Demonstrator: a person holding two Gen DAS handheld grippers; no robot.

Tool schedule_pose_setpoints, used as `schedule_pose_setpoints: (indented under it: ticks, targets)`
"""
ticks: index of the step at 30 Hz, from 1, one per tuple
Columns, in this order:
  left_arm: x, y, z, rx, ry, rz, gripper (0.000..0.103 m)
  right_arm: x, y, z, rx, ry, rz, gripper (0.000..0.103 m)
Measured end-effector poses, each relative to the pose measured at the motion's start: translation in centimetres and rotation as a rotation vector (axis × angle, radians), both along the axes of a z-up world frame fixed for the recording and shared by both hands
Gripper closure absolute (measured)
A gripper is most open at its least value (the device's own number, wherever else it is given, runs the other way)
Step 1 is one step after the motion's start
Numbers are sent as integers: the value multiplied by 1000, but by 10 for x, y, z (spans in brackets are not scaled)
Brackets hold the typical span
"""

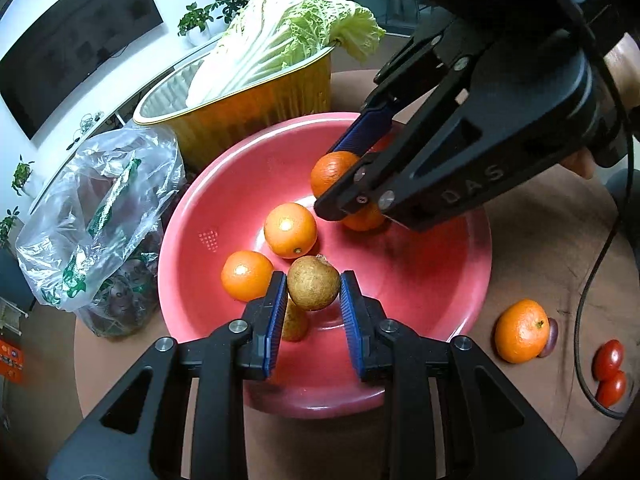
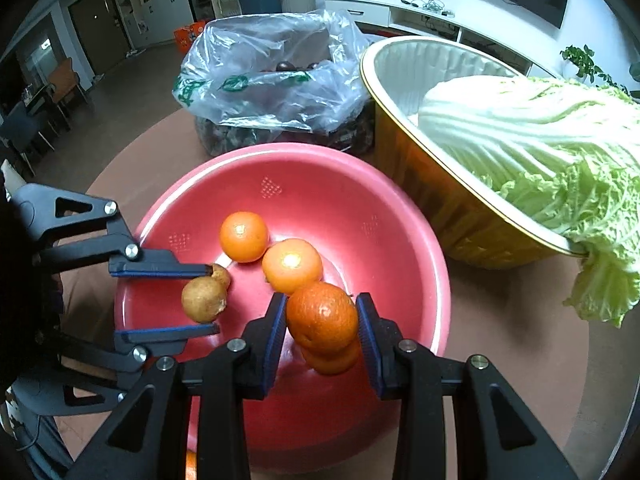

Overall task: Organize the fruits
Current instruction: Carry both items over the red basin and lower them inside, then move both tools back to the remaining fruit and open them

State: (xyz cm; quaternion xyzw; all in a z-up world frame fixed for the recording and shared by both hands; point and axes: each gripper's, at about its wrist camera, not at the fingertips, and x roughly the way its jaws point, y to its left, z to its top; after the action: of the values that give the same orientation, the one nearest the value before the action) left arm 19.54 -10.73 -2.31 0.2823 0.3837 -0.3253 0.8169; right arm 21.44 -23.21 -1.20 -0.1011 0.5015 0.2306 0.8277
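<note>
A red bowl [image 1: 448,280] [image 2: 372,200] holds two loose oranges [image 1: 290,230] [image 1: 246,275] and another orange [image 1: 362,220] under the right gripper. My left gripper [image 1: 314,300] [image 2: 206,298] is shut on a brown pear-like fruit [image 1: 314,282] [image 2: 203,299] over the bowl; a second brown fruit [image 1: 295,320] lies below it. My right gripper [image 2: 322,318] [image 1: 334,178] is shut on a dark orange [image 2: 322,316] [image 1: 330,170] above the bowl. One more orange [image 1: 522,330] lies on the table to the right.
A gold foil tray [image 1: 256,108] [image 2: 440,200] with a napa cabbage [image 1: 288,28] [image 2: 532,132] stands behind the bowl. A plastic bag [image 1: 100,208] [image 2: 272,76] of dark produce sits beside it. Two tomatoes [image 1: 610,372] and a cable [image 1: 588,300] lie at right.
</note>
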Motion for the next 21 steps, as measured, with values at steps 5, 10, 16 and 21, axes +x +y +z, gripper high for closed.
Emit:
schedule_pose_setpoints:
  ticks: [5, 10, 16, 21]
  targets:
    - [0, 1, 2, 12, -32, 18, 60, 4, 0, -2, 4, 7, -5, 65]
    - [-4, 12, 13, -20, -49, 35, 37, 7, -5, -4, 9, 21, -28, 58]
    - [-25, 33, 22, -26, -90, 72, 33, -7, -21, 9, 48, 2, -53, 53]
    - [-56, 59, 36, -78, -117, 125, 30, -41, -41, 32, 95, -52, -69, 51]
